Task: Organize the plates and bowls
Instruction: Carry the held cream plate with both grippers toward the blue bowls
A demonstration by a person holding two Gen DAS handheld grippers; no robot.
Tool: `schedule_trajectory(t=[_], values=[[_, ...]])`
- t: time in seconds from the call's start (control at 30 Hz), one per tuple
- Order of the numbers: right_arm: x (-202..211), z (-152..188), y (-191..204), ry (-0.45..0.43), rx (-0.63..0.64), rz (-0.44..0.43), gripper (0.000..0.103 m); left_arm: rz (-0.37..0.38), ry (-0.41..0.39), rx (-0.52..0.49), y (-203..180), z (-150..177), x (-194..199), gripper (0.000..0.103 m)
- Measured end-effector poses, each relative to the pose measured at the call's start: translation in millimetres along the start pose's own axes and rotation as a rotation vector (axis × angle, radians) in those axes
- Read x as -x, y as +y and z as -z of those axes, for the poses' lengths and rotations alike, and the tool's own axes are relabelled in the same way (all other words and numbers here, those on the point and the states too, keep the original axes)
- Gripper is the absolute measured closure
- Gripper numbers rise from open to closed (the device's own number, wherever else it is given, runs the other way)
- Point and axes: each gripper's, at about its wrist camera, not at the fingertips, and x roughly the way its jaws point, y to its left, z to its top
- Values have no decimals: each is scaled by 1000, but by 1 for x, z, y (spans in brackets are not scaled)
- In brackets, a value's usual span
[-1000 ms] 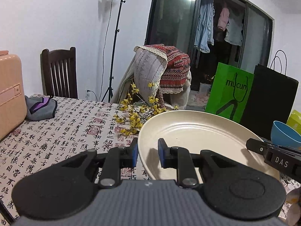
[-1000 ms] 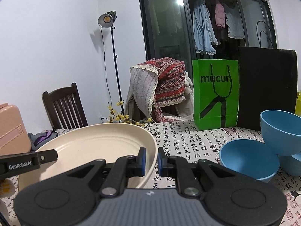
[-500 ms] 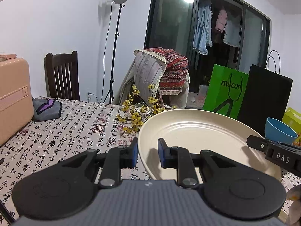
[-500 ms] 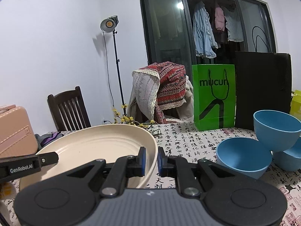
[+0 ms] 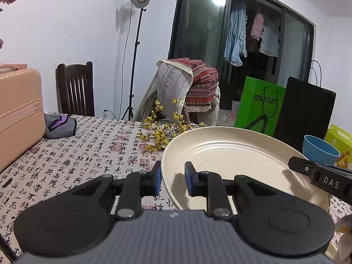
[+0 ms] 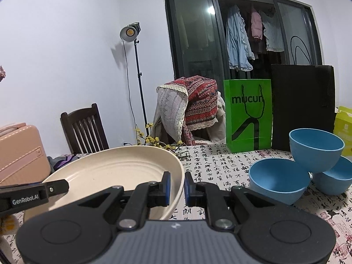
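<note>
A large cream plate (image 5: 233,160) (image 6: 114,171) hangs above the patterned tablecloth, held from both sides. My left gripper (image 5: 172,179) is shut on its left rim, and my right gripper (image 6: 177,187) is shut on its right rim. Each gripper's arm shows at the far side of the other's view. Three blue bowls stand to the right: a wide one (image 6: 278,179) in front, a deep one (image 6: 315,149) propped on the others, and a third (image 6: 334,178) behind. In the left wrist view only one blue bowl (image 5: 320,149) shows past the plate.
A sprig of yellow flowers (image 5: 164,129) lies beyond the plate. A green paper bag (image 6: 247,114) and a black bag (image 6: 302,105) stand at the table's far edge. A peach suitcase (image 5: 18,112) and a grey pouch (image 5: 60,125) sit at the left. Chairs stand behind the table.
Both grippers have drawn back towards the near side with the plate between them. The bags, bowls and flowers now look smaller and further off.
</note>
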Motion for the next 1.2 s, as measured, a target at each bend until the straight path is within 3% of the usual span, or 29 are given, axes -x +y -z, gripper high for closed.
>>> schedule_trajectory(t=[1.2], values=[[56,25,-11,-29,-41,-10,90,28,-21,5,-9,25,55,81]])
